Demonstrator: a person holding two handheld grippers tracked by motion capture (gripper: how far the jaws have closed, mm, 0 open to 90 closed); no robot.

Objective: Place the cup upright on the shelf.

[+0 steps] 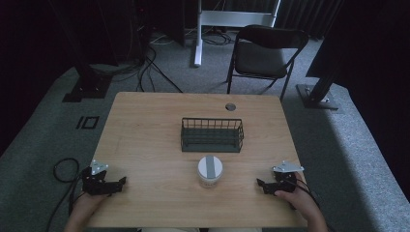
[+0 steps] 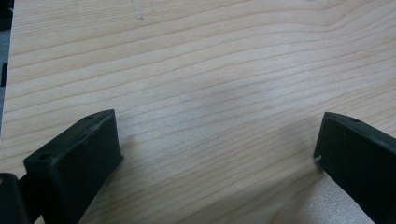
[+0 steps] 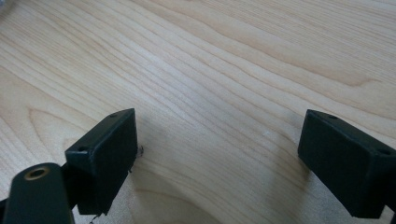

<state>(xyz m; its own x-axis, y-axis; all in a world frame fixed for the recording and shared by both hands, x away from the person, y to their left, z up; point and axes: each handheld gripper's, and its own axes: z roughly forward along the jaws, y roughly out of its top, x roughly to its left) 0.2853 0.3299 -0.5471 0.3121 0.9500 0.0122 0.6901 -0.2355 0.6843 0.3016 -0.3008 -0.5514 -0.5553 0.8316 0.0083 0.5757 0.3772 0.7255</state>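
A white round jar (image 1: 210, 171) with a grey strip across its lid stands on the wooden table (image 1: 145, 140), near the front middle. Behind it sits a dark wire basket (image 1: 212, 135), which looks empty. My left gripper (image 1: 121, 182) rests on the table at the front left, held by a hand, its jaws pointing right toward the jar. My right gripper (image 1: 260, 184) rests at the front right, jaws pointing left. Both stand open, and in each gripper view the jaws are wide apart over bare wood: left gripper (image 2: 217, 140), right gripper (image 3: 219, 140).
A small round grommet hole (image 1: 230, 107) sits near the table's far edge. A black folding chair (image 1: 263, 53) stands on the floor behind the table. Cables (image 1: 65, 169) lie on the carpet at the left. Dark frame posts stand at both back corners.
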